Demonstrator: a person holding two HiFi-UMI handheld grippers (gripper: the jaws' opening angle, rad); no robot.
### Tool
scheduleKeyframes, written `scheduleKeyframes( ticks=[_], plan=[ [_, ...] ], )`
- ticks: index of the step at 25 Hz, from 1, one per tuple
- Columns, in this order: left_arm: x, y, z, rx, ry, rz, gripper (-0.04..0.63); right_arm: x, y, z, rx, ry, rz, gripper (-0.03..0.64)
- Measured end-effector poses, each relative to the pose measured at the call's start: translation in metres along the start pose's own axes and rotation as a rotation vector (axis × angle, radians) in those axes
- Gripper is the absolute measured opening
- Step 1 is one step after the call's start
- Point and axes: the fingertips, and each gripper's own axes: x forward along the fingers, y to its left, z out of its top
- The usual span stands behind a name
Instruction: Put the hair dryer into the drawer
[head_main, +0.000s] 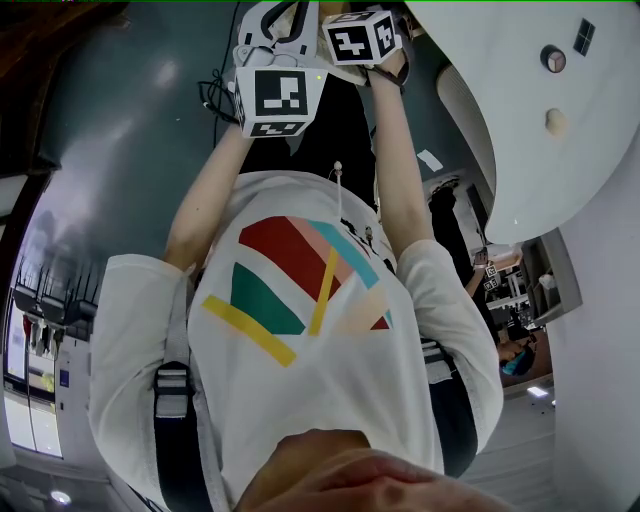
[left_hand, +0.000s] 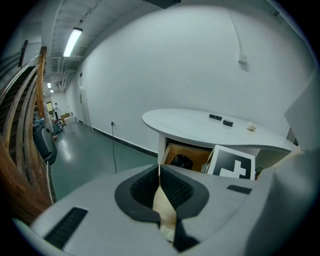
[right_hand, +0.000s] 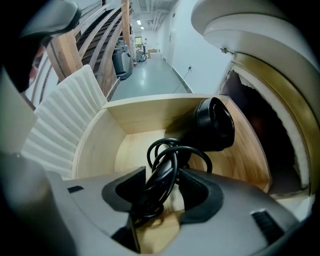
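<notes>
1. Two grippers are seen in the head view, raised close together ahead of the person: the left gripper (head_main: 272, 70) and the right gripper (head_main: 360, 35), beside a white round table (head_main: 540, 140). Neither the drawer nor the hair dryer is shown here.
2. In the left gripper view, the left gripper (left_hand: 160, 192) is seen with its jaws pressed together and nothing held. Beyond them, the wooden drawer (left_hand: 197, 152) is pulled open under the table, with the black hair dryer (left_hand: 181, 161) inside and the right gripper's marker cube (left_hand: 232, 165) just beside it.
3. In the right gripper view, the hair dryer (right_hand: 215, 124) is found lying on the floor of the drawer (right_hand: 95, 140). The jaws of the right gripper (right_hand: 164, 192) are spread wide above it. The coiled cord (right_hand: 167, 160) lies between them, and no pad is seen pressing on it. The placing step is judged nearly done. Next, the right gripper would need to be lifted clear without the cord being snagged.
</notes>
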Motion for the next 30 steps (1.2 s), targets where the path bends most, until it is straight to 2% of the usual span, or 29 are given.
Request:
scheduleKeyframes(
  ticks=[7, 15, 19, 27, 30],
  plan=[
    [-0.001, 0.012, 0.000, 0.003, 0.011, 0.022, 0.017, -0.005, -0.006, 0.003, 0.064, -0.055, 0.021, 0.212],
    [-0.010, 0.013, 0.011, 0.002, -0.009, 0.007, 0.017, -0.026, -0.005, 0.006, 0.094, -0.079, 0.025, 0.215],
    [-0.015, 0.013, 0.021, 0.002, -0.031, 0.006, 0.017, -0.043, -0.001, 0.017, 0.091, -0.111, 0.033, 0.215],
    [-0.025, 0.017, 0.045, 0.020, -0.069, 0.020, 0.017, -0.076, 0.022, 0.047, 0.129, -0.180, 0.111, 0.213],
    [-0.031, 0.023, 0.058, 0.029, -0.090, 0.035, 0.017, -0.093, 0.022, 0.062, 0.159, -0.227, 0.112, 0.188]
  ],
)
